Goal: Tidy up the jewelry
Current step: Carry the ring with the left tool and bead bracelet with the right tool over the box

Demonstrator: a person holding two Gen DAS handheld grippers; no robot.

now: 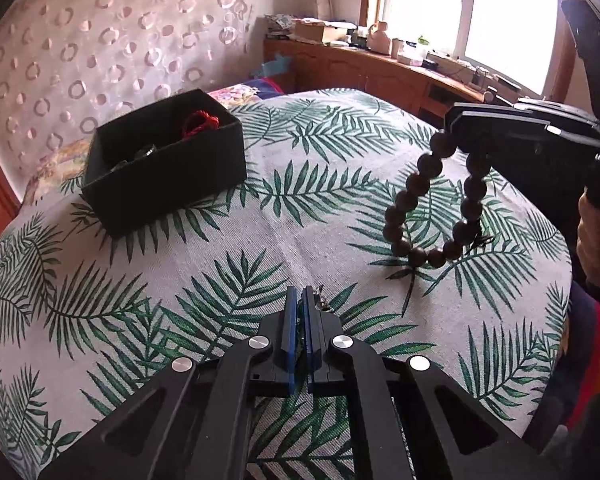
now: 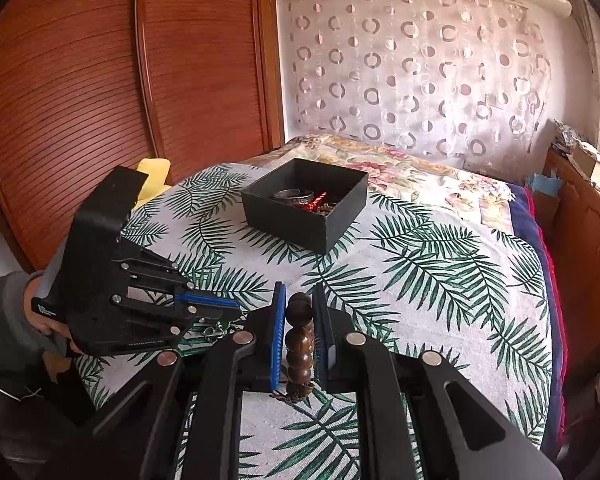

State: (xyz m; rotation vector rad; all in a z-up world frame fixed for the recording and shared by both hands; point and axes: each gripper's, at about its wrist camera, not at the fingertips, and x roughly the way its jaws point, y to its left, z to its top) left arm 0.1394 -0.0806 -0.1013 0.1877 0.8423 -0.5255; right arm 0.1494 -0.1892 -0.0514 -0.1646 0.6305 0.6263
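Note:
A black open box [image 1: 164, 164] sits on the leaf-print cloth [image 1: 300, 216], holding a red cord [image 1: 200, 122] and dark pieces; in the right wrist view the box [image 2: 306, 208] shows a metal bangle [image 2: 290, 194] and red item. My right gripper [image 1: 454, 122] is shut on a dark wooden bead bracelet [image 1: 432, 200] that hangs above the cloth; the beads [image 2: 300, 334] sit between its blue pads. My left gripper [image 1: 300, 300] is shut on a thin silver chain [image 1: 322, 300], low over the cloth; it also shows in the right wrist view [image 2: 236, 312] with the chain [image 2: 216, 330] dangling.
A floral bedspread [image 2: 420, 176] lies behind the cloth. A wooden sideboard [image 1: 380, 68] with boxes and jars stands by the window. A wooden wardrobe [image 2: 100, 100] is at left, a patterned curtain [image 2: 412, 68] behind. A yellow item [image 2: 154, 176] lies by the cloth edge.

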